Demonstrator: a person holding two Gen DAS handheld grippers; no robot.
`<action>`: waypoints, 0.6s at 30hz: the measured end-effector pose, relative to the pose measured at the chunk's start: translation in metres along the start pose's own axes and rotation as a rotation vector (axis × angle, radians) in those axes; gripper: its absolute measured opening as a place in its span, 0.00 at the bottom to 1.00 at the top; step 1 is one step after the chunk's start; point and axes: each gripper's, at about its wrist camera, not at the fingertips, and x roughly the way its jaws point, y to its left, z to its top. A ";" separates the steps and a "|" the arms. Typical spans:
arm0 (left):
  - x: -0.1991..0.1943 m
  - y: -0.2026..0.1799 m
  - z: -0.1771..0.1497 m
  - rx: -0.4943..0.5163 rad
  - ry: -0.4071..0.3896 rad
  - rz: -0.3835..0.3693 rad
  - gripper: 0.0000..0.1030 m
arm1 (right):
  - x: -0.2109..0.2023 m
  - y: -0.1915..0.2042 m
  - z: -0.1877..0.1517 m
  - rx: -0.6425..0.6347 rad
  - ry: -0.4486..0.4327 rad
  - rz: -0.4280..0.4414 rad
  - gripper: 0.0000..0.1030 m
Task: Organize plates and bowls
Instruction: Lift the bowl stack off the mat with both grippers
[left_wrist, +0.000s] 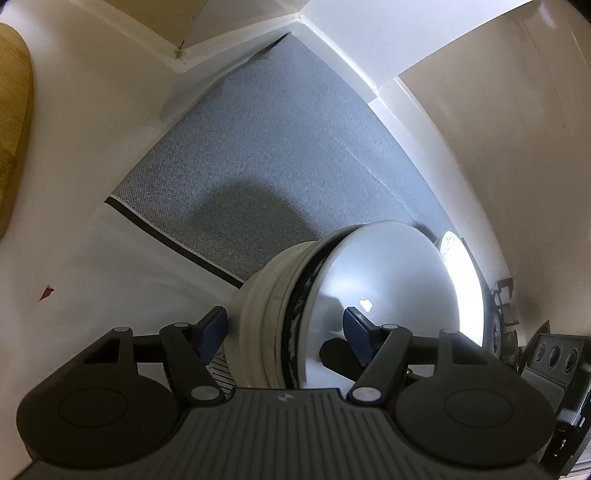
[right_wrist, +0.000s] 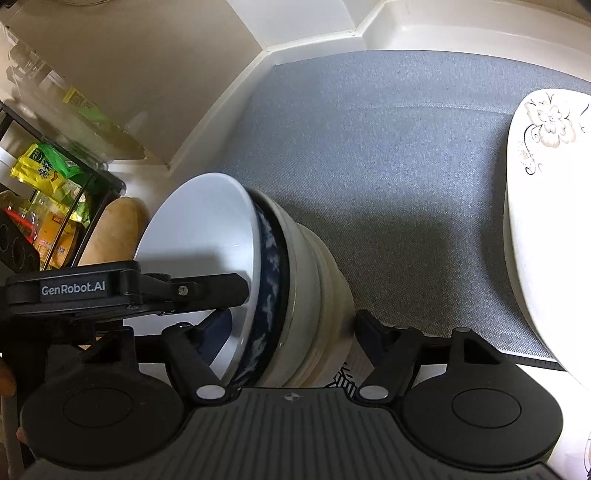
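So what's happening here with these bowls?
A person is gripping a nested stack of bowls with both handheld tools. The left gripper and the right gripper each clamp the stack from inside the top bowl to the outer wall, tilted over a grey mat. A flowered plate sits alongside.

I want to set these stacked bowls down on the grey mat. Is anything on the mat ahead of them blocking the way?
Nothing visible blocks it: the grey mat ahead of the stacked bowls is bare. The floral plate sits only at its right edge.

Grey mat (right_wrist: 388, 166) open ahead of me, centre frame; floral plate (right_wrist: 535, 221) blocks right edge, wire rack (right_wrist: 74, 192) left.
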 end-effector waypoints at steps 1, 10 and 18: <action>-0.002 0.002 -0.001 0.002 -0.001 -0.004 0.71 | -0.001 -0.001 0.000 0.007 -0.001 0.001 0.72; -0.010 0.006 -0.003 0.015 -0.005 -0.034 0.71 | -0.005 -0.004 -0.002 0.050 -0.008 -0.018 0.70; -0.016 0.006 -0.001 0.024 -0.014 -0.042 0.71 | -0.011 0.003 0.000 0.049 -0.022 -0.039 0.69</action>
